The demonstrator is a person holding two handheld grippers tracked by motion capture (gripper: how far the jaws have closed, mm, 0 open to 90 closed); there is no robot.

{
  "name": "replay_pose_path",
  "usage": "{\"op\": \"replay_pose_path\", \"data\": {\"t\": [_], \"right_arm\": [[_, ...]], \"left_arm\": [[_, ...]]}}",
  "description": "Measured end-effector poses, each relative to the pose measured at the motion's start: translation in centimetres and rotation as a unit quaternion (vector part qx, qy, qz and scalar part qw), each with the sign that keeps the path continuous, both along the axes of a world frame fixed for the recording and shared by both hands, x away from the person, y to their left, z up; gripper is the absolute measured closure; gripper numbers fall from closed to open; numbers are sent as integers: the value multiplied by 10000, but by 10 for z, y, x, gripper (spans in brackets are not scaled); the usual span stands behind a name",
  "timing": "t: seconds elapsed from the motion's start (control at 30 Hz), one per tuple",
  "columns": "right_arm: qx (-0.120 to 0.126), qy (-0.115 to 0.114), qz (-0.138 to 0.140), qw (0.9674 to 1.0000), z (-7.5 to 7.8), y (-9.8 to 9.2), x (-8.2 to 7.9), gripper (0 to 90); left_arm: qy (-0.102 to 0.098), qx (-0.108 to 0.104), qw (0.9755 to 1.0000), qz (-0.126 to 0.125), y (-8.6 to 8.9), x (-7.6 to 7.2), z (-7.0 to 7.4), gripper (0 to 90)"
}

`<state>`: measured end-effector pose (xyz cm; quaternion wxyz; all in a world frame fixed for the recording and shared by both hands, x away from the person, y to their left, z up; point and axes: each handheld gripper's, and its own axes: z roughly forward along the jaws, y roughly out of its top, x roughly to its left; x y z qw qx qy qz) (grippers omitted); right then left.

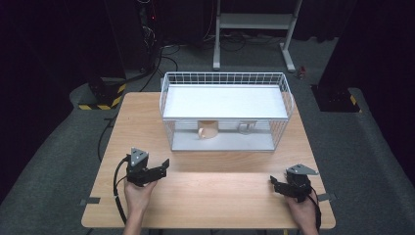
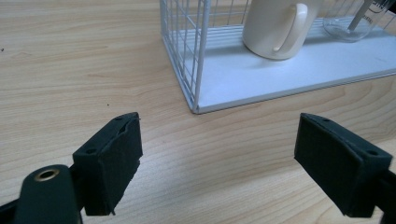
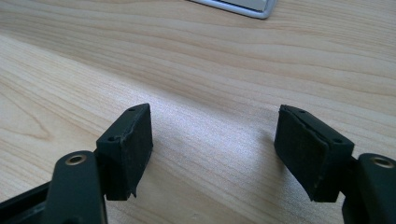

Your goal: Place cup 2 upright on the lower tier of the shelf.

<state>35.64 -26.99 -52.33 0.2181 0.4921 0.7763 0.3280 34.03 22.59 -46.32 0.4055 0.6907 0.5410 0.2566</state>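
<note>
My left gripper [image 1: 165,163] and right gripper [image 1: 272,180] both gape wide, holding nothing, on the surface [image 1: 215,191] in front of the wire basket [image 1: 169,129] with the cream mug [image 2: 275,28] inside.

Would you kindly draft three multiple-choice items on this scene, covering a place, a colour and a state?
1. Where is the mug?
A. on the rack's lower shelf
B. on the rack's top shelf
C. on the bare table

2. What colour is the wire rack?
A. black
B. white
C. red

3. How is the left gripper?
A. shut on the mug
B. shut on nothing
C. open

Answers:
1 A: the cream mug stands on the lower shelf beside a clear glass.
2 B: its wires are white.
3 C: only the wooden table lies between its jaws.
</note>
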Motion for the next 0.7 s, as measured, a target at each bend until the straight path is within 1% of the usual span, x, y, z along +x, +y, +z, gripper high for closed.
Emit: {"op": "replay_pose_path", "data": {"t": [0.1, 0.23, 0.43, 0.5, 0.53, 0.7], "right_arm": [[0, 0, 0, 10000, 0, 0, 0, 282], [1, 0, 0, 10000, 0, 0, 0, 282], [2, 1, -3, 10000, 0, 0, 0, 281], [0, 0, -3, 10000, 0, 0, 0, 281], [0, 0, -2, 10000, 0, 0, 0, 281], [-1, 0, -2, 10000, 0, 0, 0, 281]], "left_arm": [[26, 11, 10000, 30, 1, -1, -3, 154], [81, 86, 9999, 75, 3, -2, -8, 154], [168, 101, 9997, 137, 7, -4, -16, 154], [149, 75, 9997, 160, 8, -5, -19, 154], [128, 101, 9997, 160, 8, -5, -20, 154], [184, 122, 9996, 175, 9, -5, -25, 155]]}}
